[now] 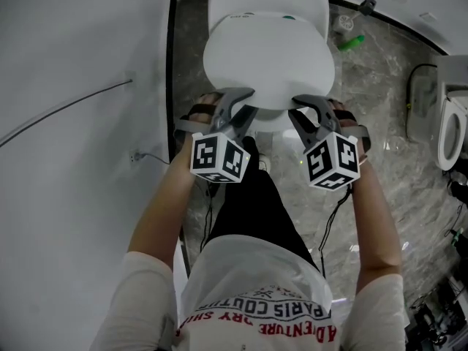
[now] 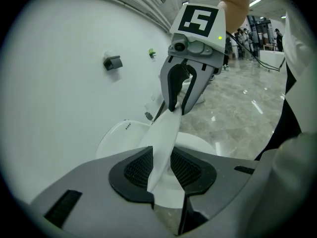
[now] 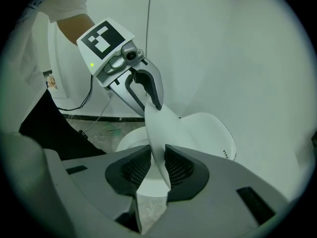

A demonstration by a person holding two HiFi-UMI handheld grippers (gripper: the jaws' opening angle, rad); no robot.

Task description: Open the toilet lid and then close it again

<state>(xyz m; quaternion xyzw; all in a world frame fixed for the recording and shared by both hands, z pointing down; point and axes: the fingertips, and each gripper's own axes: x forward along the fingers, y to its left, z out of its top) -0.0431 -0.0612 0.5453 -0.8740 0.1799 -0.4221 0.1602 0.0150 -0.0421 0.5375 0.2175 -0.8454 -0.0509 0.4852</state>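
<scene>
Left gripper (image 2: 162,168) sits slack round the lid (image 1: 267,57) front rim, fingers not pressing. Right gripper (image 3: 157,168) is clamped on the same rim. Lid hangs low, just above the seat (image 2: 198,144). We read this as the closing step: hold with the right, lower level, no drop, release once lid meets seat.

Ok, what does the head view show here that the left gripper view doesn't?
Head view only: a green item on the floor, a second toilet at the right edge, and the marker cube on the left gripper. Left gripper view only: the seat under the raised lid, and people far off. Both: the lid with the right gripper at its front edge.
</scene>
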